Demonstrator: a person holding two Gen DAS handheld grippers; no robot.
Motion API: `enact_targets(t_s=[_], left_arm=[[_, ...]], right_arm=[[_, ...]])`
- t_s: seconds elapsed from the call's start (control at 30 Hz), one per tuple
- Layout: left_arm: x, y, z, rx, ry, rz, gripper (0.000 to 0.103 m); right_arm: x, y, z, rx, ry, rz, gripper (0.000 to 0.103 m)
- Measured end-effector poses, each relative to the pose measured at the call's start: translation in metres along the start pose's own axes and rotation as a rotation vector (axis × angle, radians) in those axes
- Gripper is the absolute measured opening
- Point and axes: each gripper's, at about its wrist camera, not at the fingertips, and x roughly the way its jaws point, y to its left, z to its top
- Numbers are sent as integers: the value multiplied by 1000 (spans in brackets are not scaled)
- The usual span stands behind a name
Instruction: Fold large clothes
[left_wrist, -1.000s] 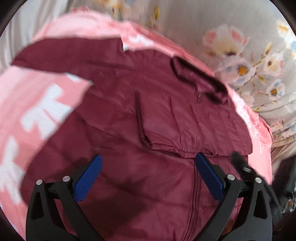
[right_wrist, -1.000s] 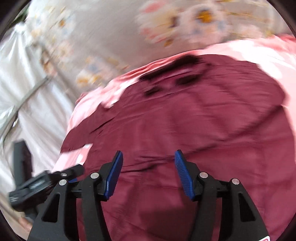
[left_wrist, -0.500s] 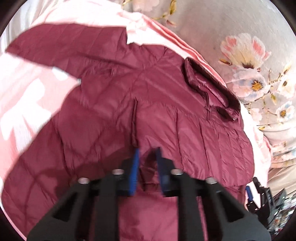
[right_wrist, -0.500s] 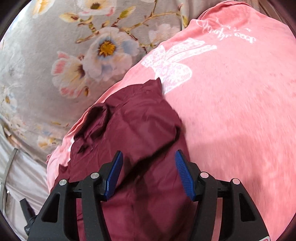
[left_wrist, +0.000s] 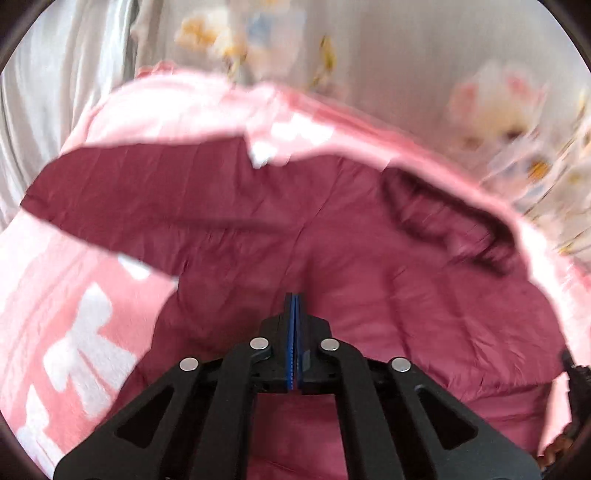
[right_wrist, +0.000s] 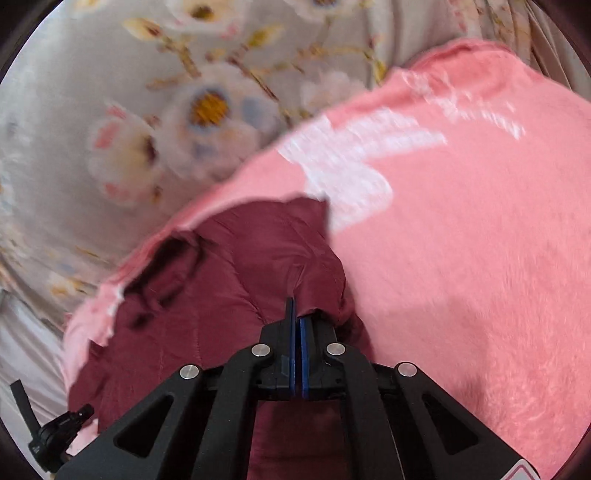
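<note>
Pink blanket (right_wrist: 461, 258) under jacket (left_wrist: 369, 295), floral sheet (right_wrist: 110, 147) seemingly beyond.

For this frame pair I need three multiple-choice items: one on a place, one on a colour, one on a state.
1. What does the jacket lie on?
A. a pink blanket
B. a bare wooden floor
C. a glass table

2. What colour is the jacket?
A. navy
B. maroon
C. mustard

3. How does the right gripper stand?
A. fingers spread wide above the jacket
B. fingers shut, with a pinch of jacket cloth between them
C. fingers shut on a hanger

Answers:
1 A: pink blanket with white print shows all round the jacket in both views.
2 B: the quilted cloth is dark red in both views.
3 B: the blue pads meet, and cloth gathers into a pucker at their tips in the right wrist view.
</note>
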Motion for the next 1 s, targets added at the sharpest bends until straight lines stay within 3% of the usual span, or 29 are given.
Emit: enact_targets(t_s=[0.1, 0.37, 0.43, 0.53, 0.63, 0.67, 0.73, 0.83, 0.9, 0.97, 1.0], left_arm=[[28, 8, -14, -10, 72, 25, 0], [28, -2, -27, 54, 9, 96, 0], [28, 1, -26, 45, 7, 84, 0], [20, 12, -27, -16, 31, -29, 1], [1, 28, -34, -134, 88, -222, 30], [-2, 30, -36, -155, 95, -251, 45], [-6, 31, -38, -188, 115, -311, 51], [-3, 22, -36, -174, 136, -311, 44], [-1, 18, -32, -159, 126, -297, 15], [8, 9, -23, -113, 128, -232, 0], [13, 6, -20, -96, 126, -208, 0]], right_arm=[[11, -11, -4, 20, 48, -31, 2], [9, 2, -12, -81, 42, -148, 3], [-6, 1, -17, -57, 5, -152, 10], [-29, 3, -27, -56, -31, -123, 12], [-39, 8, -32, -83, -19, -88, 13], [-41, 10, -33, -90, -15, -78, 14], [-42, 16, -36, -104, -10, -60, 16], [-42, 27, -40, -125, -7, -32, 16], [-45, 38, -44, -164, -10, -15, 16], [-44, 49, -49, -201, 2, -1, 16], [-40, 57, -53, -226, 23, 15, 16]])
